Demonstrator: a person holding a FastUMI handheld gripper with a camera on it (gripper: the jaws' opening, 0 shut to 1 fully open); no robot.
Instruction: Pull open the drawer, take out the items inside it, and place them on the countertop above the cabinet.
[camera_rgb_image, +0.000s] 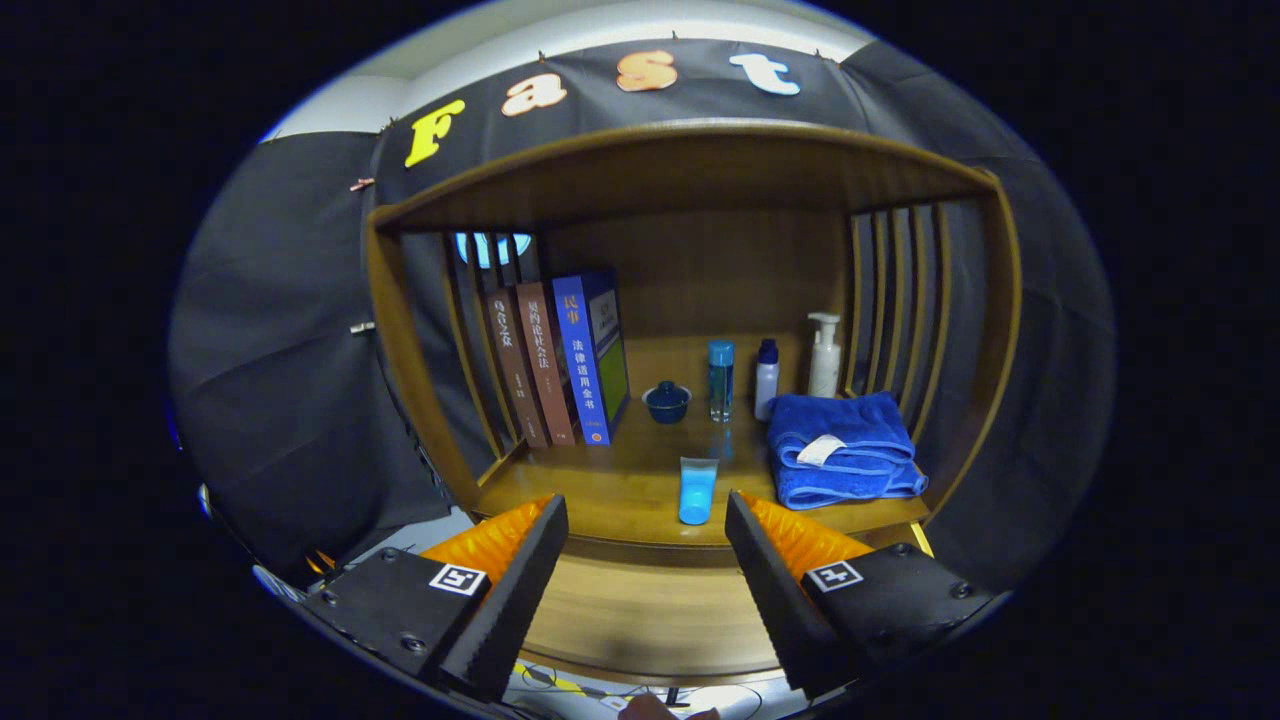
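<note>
We held the gripper (646, 535) wide, nothing between its fingers — just ahead stood a blue tube (697, 490) on the countertop (610, 490), folded towel (843, 448) beyond to the right.

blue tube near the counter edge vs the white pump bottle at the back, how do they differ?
The blue tube is light blue, flat and tapered, with no pump; the white pump bottle is white, round and topped by a pump head. The tube stands near the front edge just beyond the open tongs; the pump bottle stands at the back behind the folded blue towel. Both stand upright on the countertop.
</note>
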